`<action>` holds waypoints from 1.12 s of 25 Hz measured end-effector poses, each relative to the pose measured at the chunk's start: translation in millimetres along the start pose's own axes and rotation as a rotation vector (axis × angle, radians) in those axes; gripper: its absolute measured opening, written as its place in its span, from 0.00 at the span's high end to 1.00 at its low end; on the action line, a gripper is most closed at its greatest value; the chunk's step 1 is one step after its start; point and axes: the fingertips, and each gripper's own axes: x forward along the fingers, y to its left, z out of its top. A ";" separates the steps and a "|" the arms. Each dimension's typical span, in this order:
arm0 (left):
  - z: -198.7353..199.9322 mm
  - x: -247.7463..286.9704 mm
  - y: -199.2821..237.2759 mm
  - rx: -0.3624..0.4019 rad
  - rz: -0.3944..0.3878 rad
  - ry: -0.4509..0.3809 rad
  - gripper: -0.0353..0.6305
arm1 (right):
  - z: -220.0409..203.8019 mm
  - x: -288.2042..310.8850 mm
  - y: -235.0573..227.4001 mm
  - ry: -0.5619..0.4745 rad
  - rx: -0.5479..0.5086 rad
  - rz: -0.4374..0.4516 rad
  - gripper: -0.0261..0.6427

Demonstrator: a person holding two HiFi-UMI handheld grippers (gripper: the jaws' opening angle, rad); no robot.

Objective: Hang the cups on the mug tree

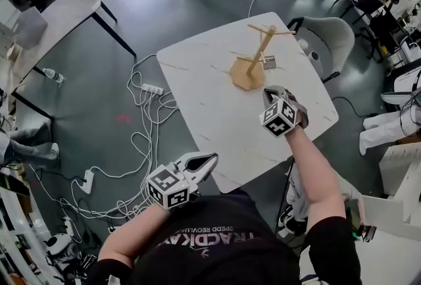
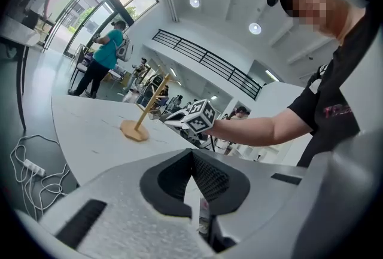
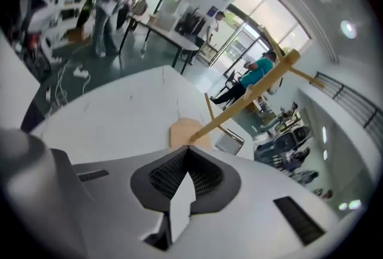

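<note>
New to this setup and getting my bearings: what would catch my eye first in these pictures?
The bare wooden mug tree stands out toward the far side of the white table, with no cups in view. The right gripper hovers shut just before it, the left gripper shut at the table's near edge. White cables sprawl across the floor at left.

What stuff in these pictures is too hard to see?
- Small thing by the mug tree: too small in the head view, and partly behind the right tool in the right gripper view.
- Base of the mug tree: partly covered by that tool there.
- Cups: none show in any view.
</note>
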 end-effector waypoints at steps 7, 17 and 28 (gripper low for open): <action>-1.8 -2.0 -11.5 0.032 -0.045 0.023 0.95 | 31.5 -58.6 29.1 -0.309 0.604 0.202 0.94; -4.3 -1.9 -33.1 0.086 -0.136 0.062 0.95 | 60.3 -155.8 81.6 -0.591 0.945 0.340 0.94; -10.3 -12.6 -40.4 0.112 -0.192 0.099 0.95 | 66.9 -210.6 165.6 -0.654 1.129 0.379 0.94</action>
